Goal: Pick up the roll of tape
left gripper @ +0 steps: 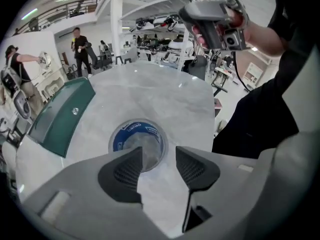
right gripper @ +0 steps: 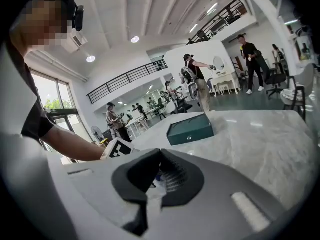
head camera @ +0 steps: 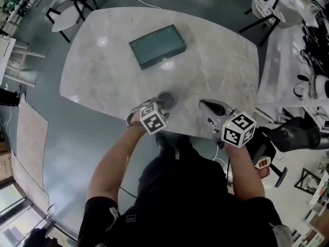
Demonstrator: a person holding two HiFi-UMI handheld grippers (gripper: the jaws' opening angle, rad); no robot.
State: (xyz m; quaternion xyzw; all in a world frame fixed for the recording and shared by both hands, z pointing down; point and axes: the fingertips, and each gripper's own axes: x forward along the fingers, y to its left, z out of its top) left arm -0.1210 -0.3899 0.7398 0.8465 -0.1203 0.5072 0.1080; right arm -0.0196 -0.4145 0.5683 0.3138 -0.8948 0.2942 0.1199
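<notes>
The roll of tape (head camera: 168, 98) lies flat near the marble table's (head camera: 216, 60) front edge. In the left gripper view the roll of tape (left gripper: 137, 138) shows a blue inner label and a hollow core. My left gripper (left gripper: 157, 165) hovers just over its near rim, open, with the left finger overlapping that rim and nothing between the pads. In the head view the left gripper (head camera: 161, 106) points at the roll. My right gripper (head camera: 205, 106) sits to the right above the table edge. The right gripper (right gripper: 159, 156) is shut, with nothing in it.
A dark green flat box (head camera: 157, 46) lies mid-table beyond the tape, and the green box (right gripper: 190, 129) also shows in the right gripper view. Chairs (head camera: 69, 6) stand past the far side, another table (head camera: 288, 50) and equipment to the right. People (left gripper: 80, 46) stand in the background.
</notes>
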